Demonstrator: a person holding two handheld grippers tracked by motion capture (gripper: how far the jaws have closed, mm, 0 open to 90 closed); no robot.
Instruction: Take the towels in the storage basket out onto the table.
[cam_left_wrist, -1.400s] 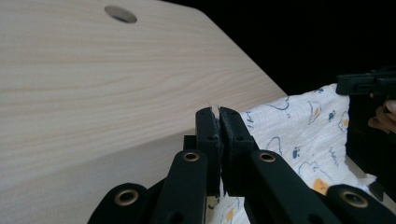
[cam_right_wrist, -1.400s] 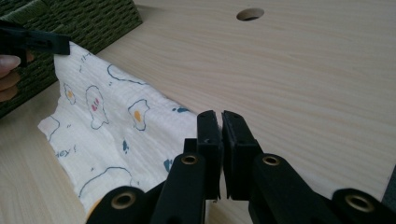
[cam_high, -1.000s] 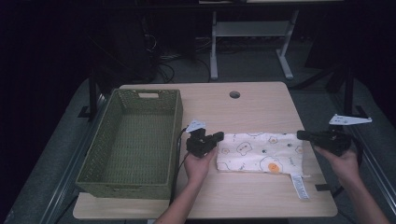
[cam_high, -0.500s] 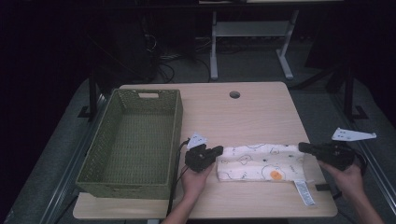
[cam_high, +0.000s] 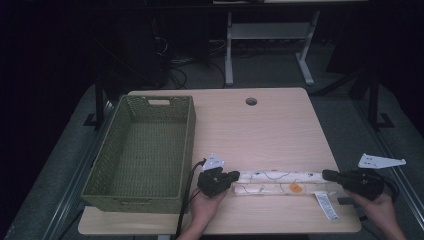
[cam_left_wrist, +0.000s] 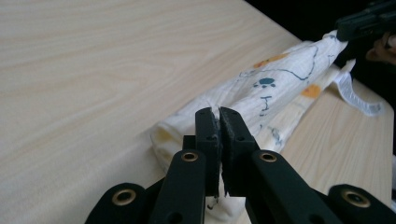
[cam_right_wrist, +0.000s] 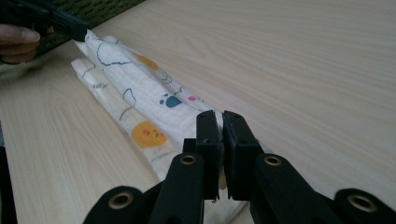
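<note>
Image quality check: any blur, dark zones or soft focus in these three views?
High view: light wooden table evenly lit, floor and surroundings nearly black. Left gripper view: white printed cloth sharp up close, the other tool at top right soft. Right gripper view: cloth crisp, the hand at top left blurred. No glare.

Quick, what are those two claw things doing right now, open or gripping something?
Left gripper: closed, pinching one end of the printed cloth.
Right gripper: closed, pinching the cloth's other end.
</note>
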